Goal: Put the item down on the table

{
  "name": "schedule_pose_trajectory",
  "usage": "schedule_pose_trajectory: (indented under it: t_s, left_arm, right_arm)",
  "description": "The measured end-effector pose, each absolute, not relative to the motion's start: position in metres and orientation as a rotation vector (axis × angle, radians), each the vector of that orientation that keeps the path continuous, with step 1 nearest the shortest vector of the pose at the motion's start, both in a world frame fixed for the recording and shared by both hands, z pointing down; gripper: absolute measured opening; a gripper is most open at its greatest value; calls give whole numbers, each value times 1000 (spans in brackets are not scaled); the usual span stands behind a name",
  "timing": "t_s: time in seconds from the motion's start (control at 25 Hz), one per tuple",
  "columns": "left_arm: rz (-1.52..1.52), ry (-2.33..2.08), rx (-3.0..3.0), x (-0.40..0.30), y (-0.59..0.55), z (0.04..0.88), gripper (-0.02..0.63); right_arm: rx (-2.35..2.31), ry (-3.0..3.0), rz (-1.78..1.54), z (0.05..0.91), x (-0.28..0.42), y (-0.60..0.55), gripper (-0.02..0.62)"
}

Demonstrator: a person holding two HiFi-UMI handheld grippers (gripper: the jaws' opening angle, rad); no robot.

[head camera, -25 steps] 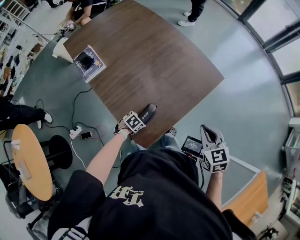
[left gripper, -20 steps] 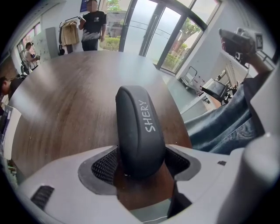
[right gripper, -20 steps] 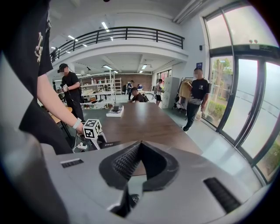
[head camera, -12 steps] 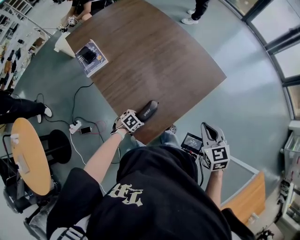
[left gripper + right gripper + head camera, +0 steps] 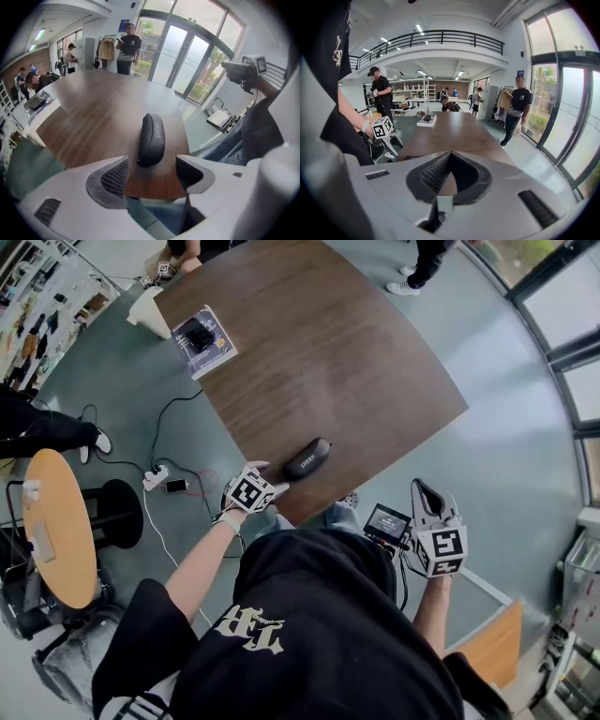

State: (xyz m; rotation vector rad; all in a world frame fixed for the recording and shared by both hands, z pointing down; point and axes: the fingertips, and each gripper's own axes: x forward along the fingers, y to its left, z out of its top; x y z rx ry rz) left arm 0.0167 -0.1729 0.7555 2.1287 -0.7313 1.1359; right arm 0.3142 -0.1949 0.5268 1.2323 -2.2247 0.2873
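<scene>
Black case flat on the wooden table, close to its near corner, touched by nothing. Straight ahead of the left gripper, long axis in line with the gap between the jaws, near end about level with the tips. Jaws spread wide, clear of it on both sides. Right gripper off the table's edge, well apart from the case, tips pressed together on nothing. Placing judged done; remaining, probably, a straight pull back along that axis without brushing the case.
</scene>
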Motion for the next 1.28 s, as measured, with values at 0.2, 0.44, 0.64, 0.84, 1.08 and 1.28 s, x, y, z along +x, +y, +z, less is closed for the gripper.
schedule_pose_trajectory:
  t_s: [0.2,0.44,0.64,0.84,1.08,1.28]
  left_arm:
    - [973,-851,2148,7,-176,718,257]
    - [756,-959,2178,3,-181,674,67]
    - [594,-1009,2244,3,-184,635,7]
    - [408,-1035,2385,13,-191,587,6]
    - [226,-1056,2491,27,-200,536,6]
    - [135,-1048,2543,39,-210,509,6]
  right_arm:
    - [1176,-2247,254,523,300,-206,-11]
    - [1111,-2285,213,524,281,-224,-12]
    - [1050,-2312,181,521,262,-232,-12]
    - [1007,-2342,159,516,247,-242,-11]
    - [942,-2401,149,510,223,-249,-11]
    - [882,-2475,170,502,199,-251,-11]
